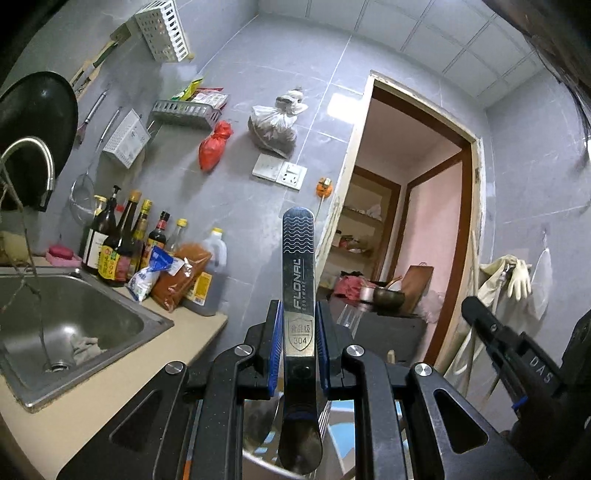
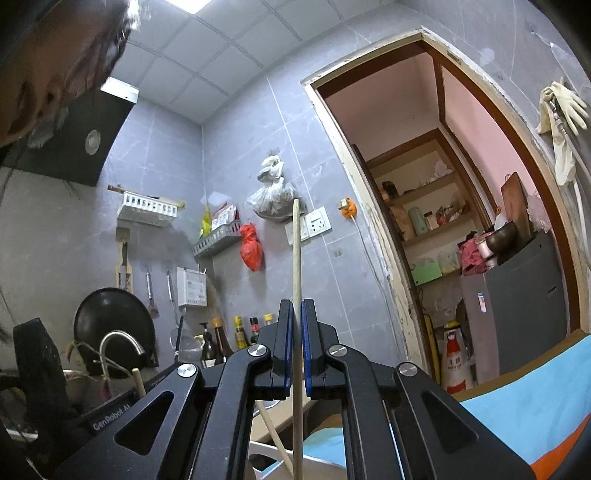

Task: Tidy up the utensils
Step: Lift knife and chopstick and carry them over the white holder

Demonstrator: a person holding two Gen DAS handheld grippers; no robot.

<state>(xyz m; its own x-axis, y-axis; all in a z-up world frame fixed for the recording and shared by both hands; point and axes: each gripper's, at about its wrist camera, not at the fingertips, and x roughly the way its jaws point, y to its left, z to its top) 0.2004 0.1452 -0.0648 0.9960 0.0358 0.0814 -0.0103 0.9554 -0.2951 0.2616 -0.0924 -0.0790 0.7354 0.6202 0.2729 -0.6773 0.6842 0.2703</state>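
My left gripper [image 1: 298, 332] is shut on the flat steel handle of a metal utensil [image 1: 297, 273] marked FLONAL; the handle stands upright and its lower end goes down into a steel container [image 1: 258, 461] below the jaws. My right gripper [image 2: 297, 332] is shut on a thin wooden chopstick [image 2: 295, 258] held upright. A second wooden stick [image 2: 273, 432] leans below it, beside a white holder [image 2: 266, 454]. The right gripper's body [image 1: 517, 354] shows at the right of the left wrist view.
A steel sink [image 1: 74, 325] and faucet [image 1: 33, 162] lie to the left, with sauce bottles [image 1: 122, 243] on the beige counter [image 1: 192, 339]. Wall racks [image 1: 162, 33], a black wok [image 1: 37, 122] and hanging bags are on the tiled wall. An open doorway [image 2: 461, 221] is at right.
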